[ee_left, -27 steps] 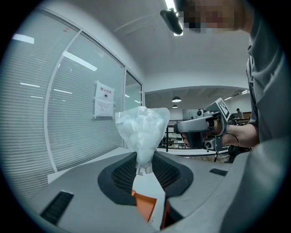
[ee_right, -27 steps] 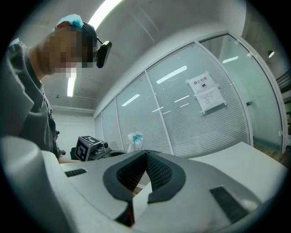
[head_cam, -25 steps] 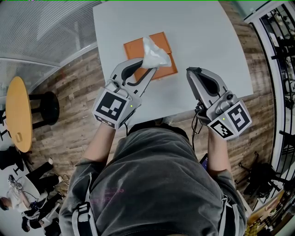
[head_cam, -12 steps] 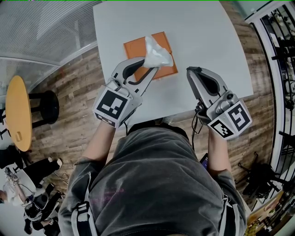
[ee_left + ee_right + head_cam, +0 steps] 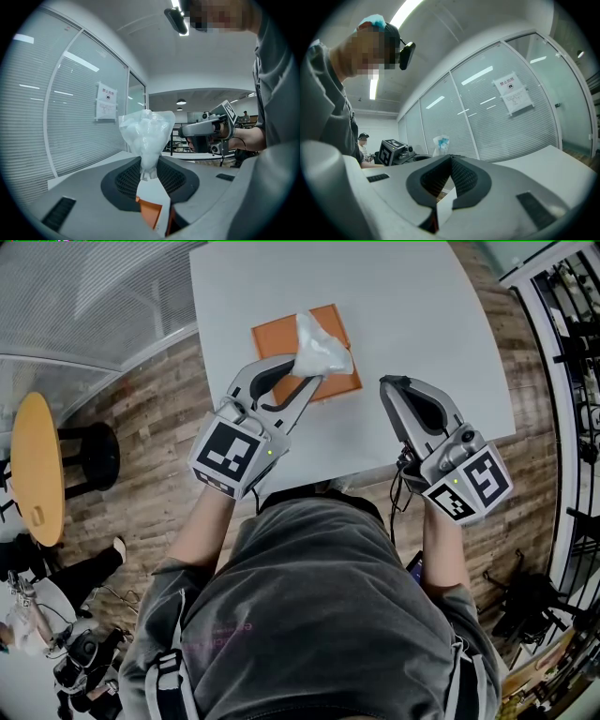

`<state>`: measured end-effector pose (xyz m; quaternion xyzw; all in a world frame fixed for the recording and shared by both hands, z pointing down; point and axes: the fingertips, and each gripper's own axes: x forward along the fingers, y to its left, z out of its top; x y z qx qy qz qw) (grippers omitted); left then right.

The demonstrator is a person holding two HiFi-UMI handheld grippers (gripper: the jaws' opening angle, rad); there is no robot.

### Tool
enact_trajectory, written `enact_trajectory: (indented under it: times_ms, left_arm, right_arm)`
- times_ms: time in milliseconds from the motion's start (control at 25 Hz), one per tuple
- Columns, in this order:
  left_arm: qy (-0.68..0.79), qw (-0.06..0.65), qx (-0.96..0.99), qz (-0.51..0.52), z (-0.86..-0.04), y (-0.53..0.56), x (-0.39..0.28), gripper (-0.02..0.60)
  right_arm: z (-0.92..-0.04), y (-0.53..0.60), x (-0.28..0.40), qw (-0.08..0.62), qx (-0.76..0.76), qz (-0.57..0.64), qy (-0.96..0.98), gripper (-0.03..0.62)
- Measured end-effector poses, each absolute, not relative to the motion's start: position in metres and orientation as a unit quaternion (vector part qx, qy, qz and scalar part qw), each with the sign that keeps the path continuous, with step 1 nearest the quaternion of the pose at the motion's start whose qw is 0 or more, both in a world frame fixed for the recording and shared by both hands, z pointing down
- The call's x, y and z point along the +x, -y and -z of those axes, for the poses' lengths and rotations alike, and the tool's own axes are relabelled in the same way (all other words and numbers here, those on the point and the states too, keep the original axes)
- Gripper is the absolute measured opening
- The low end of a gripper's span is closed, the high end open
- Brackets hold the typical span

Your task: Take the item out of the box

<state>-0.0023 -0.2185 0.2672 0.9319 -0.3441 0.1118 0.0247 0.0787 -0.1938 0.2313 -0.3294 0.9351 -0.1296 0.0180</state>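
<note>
Since the white table (image 5: 422, 324) only has the flat orange box (image 5: 274, 337) on it, I'd say we're at the lift-out step. The left gripper (image 5: 306, 373) has its jaws pinched narrow on the neck of the white plastic bag (image 5: 322, 351), held up over the box. Next it needs carrying clear and setting down. The right gripper (image 5: 395, 385) sits off to the side, jaws together, empty. Can't tell what's in the bag, or inside the box.

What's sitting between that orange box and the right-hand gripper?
Nothing: only a bare strip of white table separates the box from the right gripper, as the head view shows.
</note>
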Motion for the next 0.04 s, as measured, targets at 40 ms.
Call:
enact_trajectory:
  times_ms: [40]
  left_arm:
    - [0.344, 0.025, 0.932, -0.112, -0.2674, 0.2185, -0.0023, 0.107]
  right_arm:
    - [-0.2315, 0.1939, 0.0787, 0.018, -0.33, 0.13, -0.935, 0.002]
